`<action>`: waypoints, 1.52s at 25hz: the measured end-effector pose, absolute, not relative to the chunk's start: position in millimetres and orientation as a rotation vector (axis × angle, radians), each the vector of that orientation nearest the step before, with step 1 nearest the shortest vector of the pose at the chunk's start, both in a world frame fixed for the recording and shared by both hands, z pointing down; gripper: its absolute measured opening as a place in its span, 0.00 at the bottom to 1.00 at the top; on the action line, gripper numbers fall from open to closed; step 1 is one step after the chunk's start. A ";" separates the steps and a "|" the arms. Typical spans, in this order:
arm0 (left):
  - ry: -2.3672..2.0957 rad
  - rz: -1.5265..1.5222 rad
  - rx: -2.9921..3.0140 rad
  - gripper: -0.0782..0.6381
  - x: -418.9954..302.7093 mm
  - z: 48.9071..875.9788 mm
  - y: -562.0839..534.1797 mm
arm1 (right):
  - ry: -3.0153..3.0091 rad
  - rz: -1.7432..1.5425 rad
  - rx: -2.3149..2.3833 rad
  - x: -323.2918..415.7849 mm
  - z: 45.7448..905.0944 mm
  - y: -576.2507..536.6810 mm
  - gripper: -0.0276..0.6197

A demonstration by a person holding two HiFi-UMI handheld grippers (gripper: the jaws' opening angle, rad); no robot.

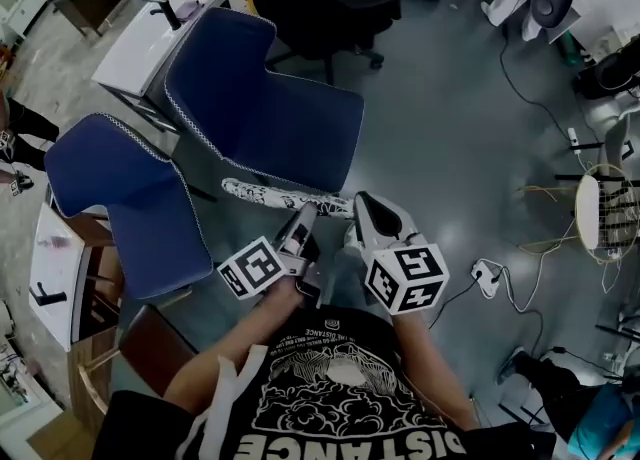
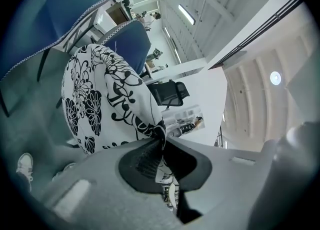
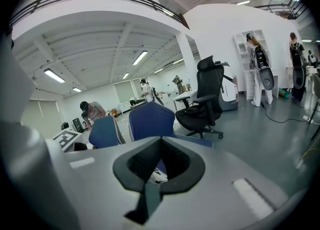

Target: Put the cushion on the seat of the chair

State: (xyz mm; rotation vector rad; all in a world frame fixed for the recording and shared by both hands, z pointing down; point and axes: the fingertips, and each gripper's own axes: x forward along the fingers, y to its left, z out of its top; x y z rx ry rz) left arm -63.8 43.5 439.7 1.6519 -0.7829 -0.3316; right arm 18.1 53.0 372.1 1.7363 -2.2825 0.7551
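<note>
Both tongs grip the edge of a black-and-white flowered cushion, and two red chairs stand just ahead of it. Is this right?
No. The chair ahead and the second chair are blue, not red; the head view shows it. The rest is right: the left tongs and the right tongs grip the edge of the flowered cushion.

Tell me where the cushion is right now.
In the head view, the cushion hangs centre frame, just off the front edge of the right-hand blue chair, its near rim pinched in the left tool.
</note>
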 end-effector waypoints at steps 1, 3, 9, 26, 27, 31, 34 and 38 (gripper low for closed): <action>-0.791 -0.333 1.649 0.12 -61.4 441.4 39.0 | -2.289 0.757 1.726 21.0 373.3 47.9 0.04; -0.815 -0.340 1.637 0.12 -57.7 445.2 30.2 | -2.302 0.761 1.693 25.0 376.3 38.2 0.04; -0.880 -0.371 1.614 0.12 -43.6 450.5 3.7 | -2.341 0.784 1.588 36.2 384.9 12.0 0.04; -0.955 -0.344 1.614 0.12 -4.3 466.8 -72.9 | -2.434 0.881 1.381 57.7 410.0 -59.0 0.04; -0.960 -0.343 1.613 0.12 -0.3 468.5 -76.6 | -2.441 0.885 1.365 60.0 411.6 -62.1 0.04; -0.993 -0.337 1.603 0.12 14.7 476.1 -90.9 | -2.472 0.889 1.297 70.4 417.3 -71.8 0.04; -1.020 -0.331 1.610 0.12 23.0 477.9 -103.8 | -2.494 0.888 1.250 75.3 419.8 -80.3 0.04; -1.039 -0.323 1.621 0.12 29.2 480.7 -116.7 | -2.518 0.894 1.214 78.9 419.7 -86.8 0.04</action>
